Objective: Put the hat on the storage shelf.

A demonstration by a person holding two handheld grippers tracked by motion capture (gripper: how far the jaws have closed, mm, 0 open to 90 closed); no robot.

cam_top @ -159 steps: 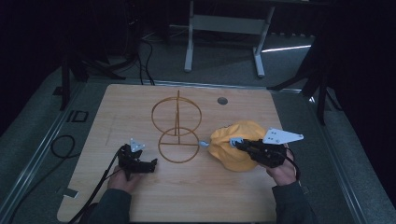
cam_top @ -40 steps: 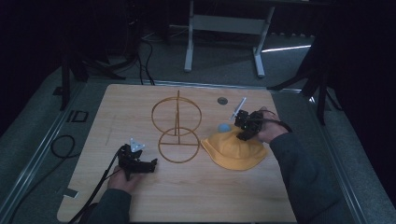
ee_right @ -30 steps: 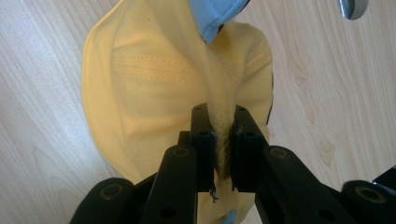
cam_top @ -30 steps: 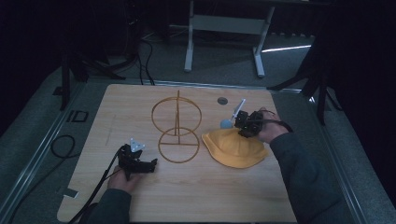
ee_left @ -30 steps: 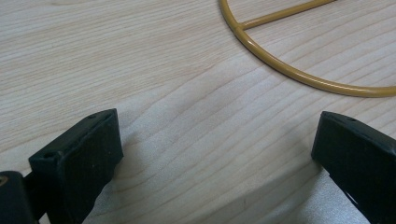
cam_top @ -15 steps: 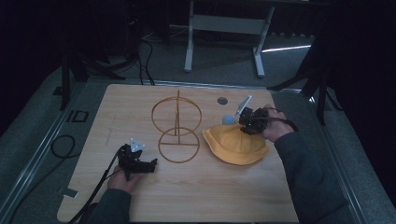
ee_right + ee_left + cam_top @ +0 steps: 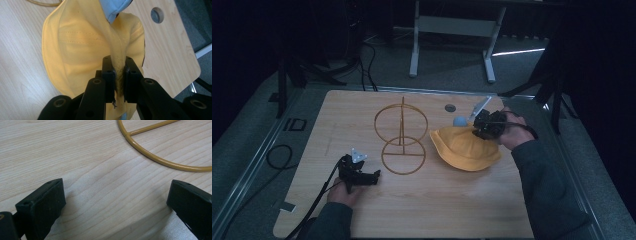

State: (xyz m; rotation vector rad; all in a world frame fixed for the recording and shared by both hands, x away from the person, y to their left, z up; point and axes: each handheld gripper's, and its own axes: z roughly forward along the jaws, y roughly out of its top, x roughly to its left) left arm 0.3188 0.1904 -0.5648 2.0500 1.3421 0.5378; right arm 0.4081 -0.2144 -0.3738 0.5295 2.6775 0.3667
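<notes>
Item: yellow bucket hat, on the right half of the wooden table, just beside the base ring of the gold wire hat stand.

Tool, right: right gripper, jaws closed narrow on a pinched fold of the hat's fabric, seen plainly in the right gripper view. A pale blue lining or tag shows at the fold's far end.

Tool, left: left gripper, jaws wide apart, nothing between them, resting on bare wood near the stand's ring.

Change: over the last second the right gripper has drawn the far side of the hat up and back, towards the table's far right corner; the hat appears partly lifted, likely in preparation for carrying to the stand.

Room: open wood in front of the hat; the table's right edge and a round grommet hole lie near the right gripper.
</notes>
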